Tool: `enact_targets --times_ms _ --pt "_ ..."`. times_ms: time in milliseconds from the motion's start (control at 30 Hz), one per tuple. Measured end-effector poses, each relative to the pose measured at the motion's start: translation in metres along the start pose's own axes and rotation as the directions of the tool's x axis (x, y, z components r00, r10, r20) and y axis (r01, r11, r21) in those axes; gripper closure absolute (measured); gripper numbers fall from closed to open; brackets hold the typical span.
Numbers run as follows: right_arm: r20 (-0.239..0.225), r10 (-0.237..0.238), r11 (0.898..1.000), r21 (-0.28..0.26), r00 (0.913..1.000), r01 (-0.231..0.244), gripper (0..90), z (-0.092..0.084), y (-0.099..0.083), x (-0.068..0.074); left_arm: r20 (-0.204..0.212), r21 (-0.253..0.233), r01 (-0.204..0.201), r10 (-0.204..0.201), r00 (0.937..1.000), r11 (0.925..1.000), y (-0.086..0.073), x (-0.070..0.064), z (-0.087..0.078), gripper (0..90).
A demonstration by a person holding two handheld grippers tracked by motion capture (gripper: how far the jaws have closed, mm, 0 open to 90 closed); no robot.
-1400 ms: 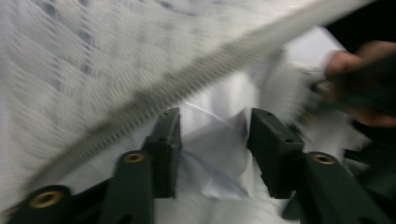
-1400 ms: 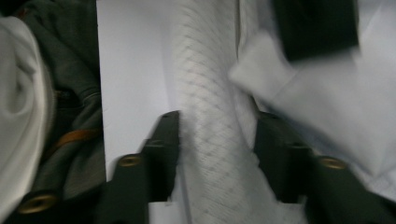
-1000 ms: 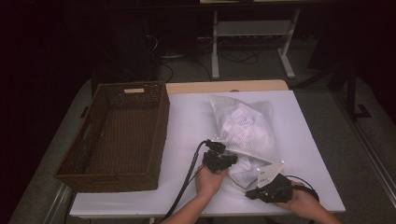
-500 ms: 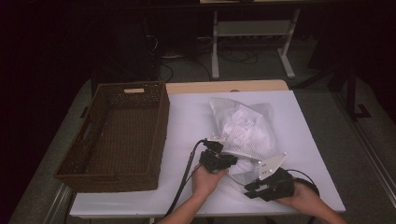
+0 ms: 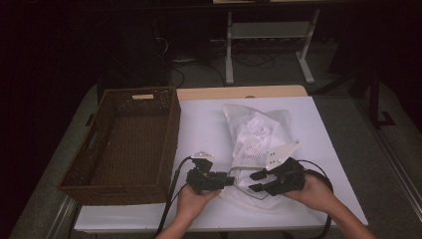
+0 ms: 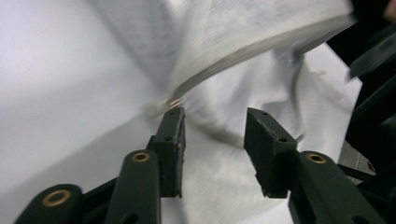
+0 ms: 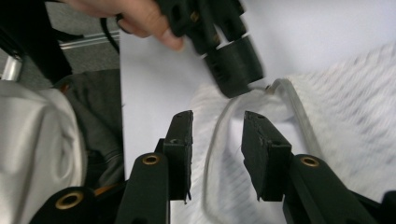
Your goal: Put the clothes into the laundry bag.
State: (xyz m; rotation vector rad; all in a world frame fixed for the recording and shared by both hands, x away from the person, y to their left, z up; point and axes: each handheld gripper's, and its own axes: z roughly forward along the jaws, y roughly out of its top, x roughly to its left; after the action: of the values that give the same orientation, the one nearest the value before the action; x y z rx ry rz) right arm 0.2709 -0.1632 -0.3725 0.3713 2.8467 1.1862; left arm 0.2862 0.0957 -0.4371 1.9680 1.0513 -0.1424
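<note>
white mesh bag (image 5: 259, 137), brown basket (image 5: 130, 139) (woven)

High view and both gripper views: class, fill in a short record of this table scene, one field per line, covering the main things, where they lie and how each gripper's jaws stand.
Surface: white table
Left side: brown wicker basket, nothing visible inside
Centre right: white mesh bag with packets inside, lying flat
Bag's near edge: zipper just beyond the left gripper's jaws
Left gripper: jaws have just been opening, nothing clamped
Right gripper: jaws have just been opening, above the mesh, nothing clamped
Grippers: facing each other at the bag's near end
</note>
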Motion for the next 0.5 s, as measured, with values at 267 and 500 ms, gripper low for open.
enact_targets --times_ms 267,500 --pt "0.069 -0.03 0.999 0.027 0.9972 0.028 59.0 0.004 0.027 -0.015 0.023 0.064 0.069 -0.07 0.9973 0.9956 -0.009 0.018 0.011 60.9" --pt "0.144 -0.034 0.992 0.127 0.9891 0.016 60.8 0.015 0.024 -0.033 0.085 0.086 0.056 -0.064 0.9944 0.9947 -0.009 0.022 0.019 88.0"
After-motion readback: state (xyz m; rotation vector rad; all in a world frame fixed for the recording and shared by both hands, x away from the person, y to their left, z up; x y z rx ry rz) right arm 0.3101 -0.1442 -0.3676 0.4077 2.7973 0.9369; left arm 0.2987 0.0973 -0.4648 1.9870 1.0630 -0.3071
